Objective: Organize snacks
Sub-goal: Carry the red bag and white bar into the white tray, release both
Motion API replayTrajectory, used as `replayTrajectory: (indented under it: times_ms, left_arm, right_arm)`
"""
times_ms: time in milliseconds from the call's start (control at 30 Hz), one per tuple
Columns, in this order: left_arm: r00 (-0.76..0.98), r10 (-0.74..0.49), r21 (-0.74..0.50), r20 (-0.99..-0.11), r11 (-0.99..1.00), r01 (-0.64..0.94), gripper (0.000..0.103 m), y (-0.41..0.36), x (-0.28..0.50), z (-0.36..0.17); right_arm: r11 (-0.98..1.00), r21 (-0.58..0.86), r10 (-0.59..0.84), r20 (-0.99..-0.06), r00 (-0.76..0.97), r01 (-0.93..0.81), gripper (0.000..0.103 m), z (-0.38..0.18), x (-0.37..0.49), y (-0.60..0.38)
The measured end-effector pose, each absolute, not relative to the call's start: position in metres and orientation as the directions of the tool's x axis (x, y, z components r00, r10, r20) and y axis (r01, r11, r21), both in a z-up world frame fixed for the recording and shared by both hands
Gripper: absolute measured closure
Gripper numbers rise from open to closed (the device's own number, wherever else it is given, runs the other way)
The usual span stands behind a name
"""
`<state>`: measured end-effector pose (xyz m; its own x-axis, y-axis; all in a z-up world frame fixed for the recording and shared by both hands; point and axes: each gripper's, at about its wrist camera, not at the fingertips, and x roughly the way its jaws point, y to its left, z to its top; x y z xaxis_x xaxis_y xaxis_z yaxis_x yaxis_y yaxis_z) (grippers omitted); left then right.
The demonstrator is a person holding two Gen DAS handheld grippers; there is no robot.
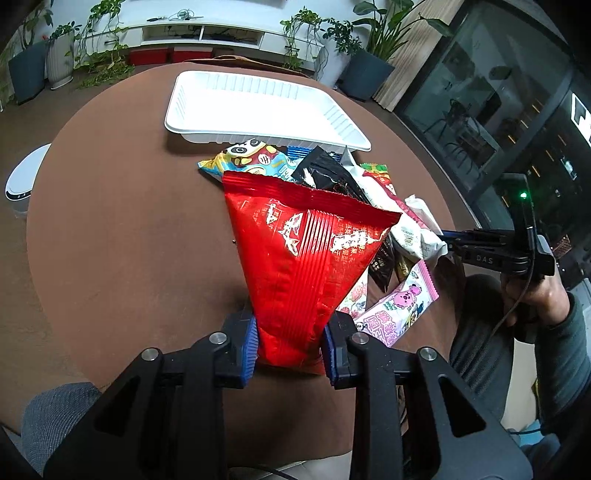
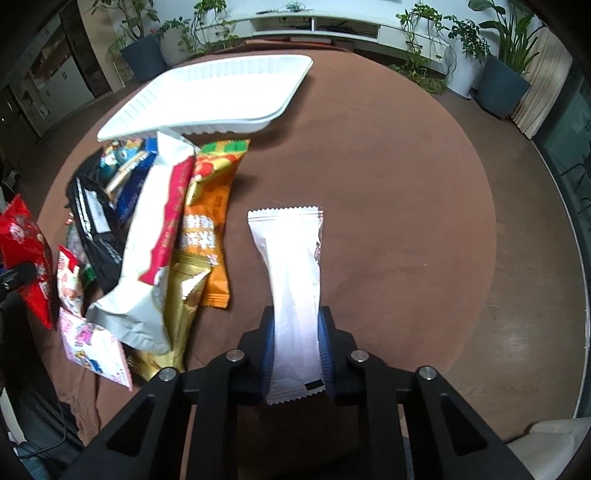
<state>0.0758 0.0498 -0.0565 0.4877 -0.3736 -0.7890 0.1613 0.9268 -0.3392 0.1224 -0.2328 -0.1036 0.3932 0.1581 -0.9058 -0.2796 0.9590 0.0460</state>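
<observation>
The brown round bench is seen carrying a white ribbed tray, in which nothing is held yet; a heap of snack packets is piled just before its near rim. A red foil bag, judged light, crinkly and slippery, is clamped at its narrow lower end by the left tool. A slim white sachet, judged soft and limp, is pinched near its bottom seam by the right tool.

We see a round brown counter before a long white shelf, potted plants lining the wall, red boxes beneath, and a white bin at left.
</observation>
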Motion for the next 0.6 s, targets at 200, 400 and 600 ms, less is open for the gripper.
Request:
replayTrajectory:
  times_ms: [200, 400, 600]
  left_arm:
    - [0.481, -0.401, -0.37, -0.78, 0.915, 0.163, 0.077, 0.055, 0.074, -0.055]
    - [0.491, -0.423, -0.403, -0.762, 0.902, 0.153, 0.077, 0.069, 0.074, -0.046]
    - [0.52, -0.437, -0.437, -0.734, 0.89, 0.13, 0.077, 0.094, 0.087, -0.031]
  right_arm:
    - [0.949, 0.162, 0.265, -0.872, 0.411, -0.27, 0.08, -0.09, 0.113, -0.238]
    - [0.925, 0.267, 0.362, -0.838, 0.409, -0.27, 0.08, -0.083, 0.108, -0.236]
    - [0.916, 0.323, 0.398, -0.808, 0.433, -0.239, 0.08, -0.074, 0.116, -0.243]
